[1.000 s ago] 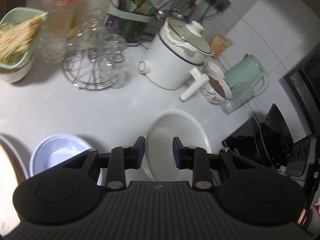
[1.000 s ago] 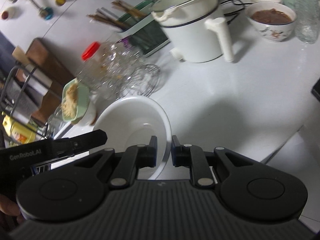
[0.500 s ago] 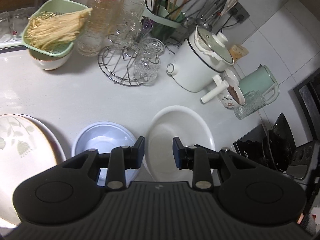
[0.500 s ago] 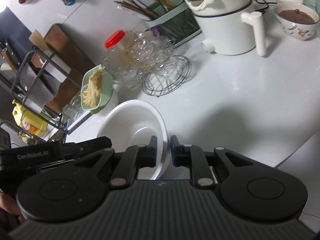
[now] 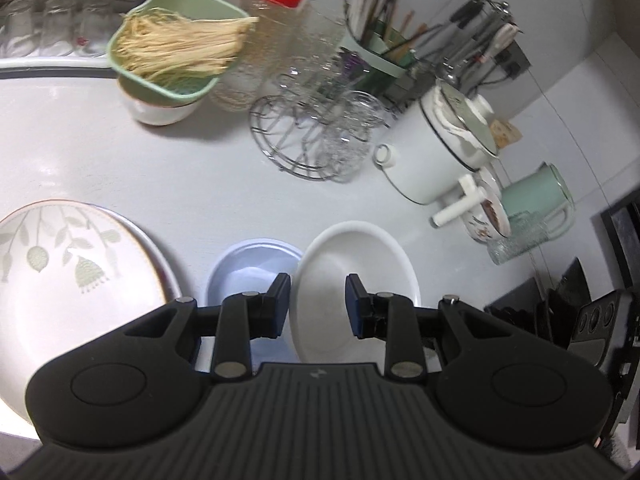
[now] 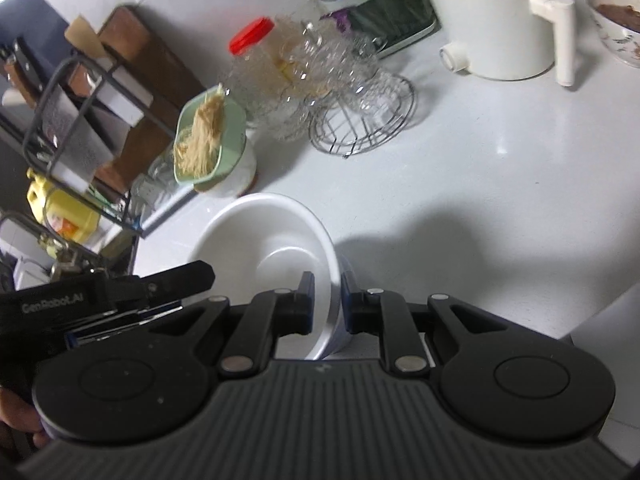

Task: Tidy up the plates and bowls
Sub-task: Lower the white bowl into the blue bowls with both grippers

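Note:
My right gripper [image 6: 326,304] is shut on the rim of a white bowl [image 6: 264,240] and holds it tilted above the counter. The same white bowl [image 5: 356,276] shows in the left wrist view, right in front of my left gripper [image 5: 318,300], which is open and empty. A pale blue bowl [image 5: 248,266] sits on the counter just left of the white bowl; its edge shows under the white bowl in the right wrist view [image 6: 346,280]. A large leaf-patterned plate [image 5: 68,280] lies at the left on a second plate.
A wire rack of glasses [image 5: 320,136], a red-lidded jar [image 5: 264,40], a green basket of noodles [image 5: 176,48] on a white bowl, a white electric pot [image 5: 436,152], a food bowl [image 5: 488,212], a green kettle [image 5: 536,200] and a stove [image 5: 560,312] stand around the counter.
Both grippers have moved left with the white bowl, toward the blue bowl. The patterned plate has come further into the left wrist view.

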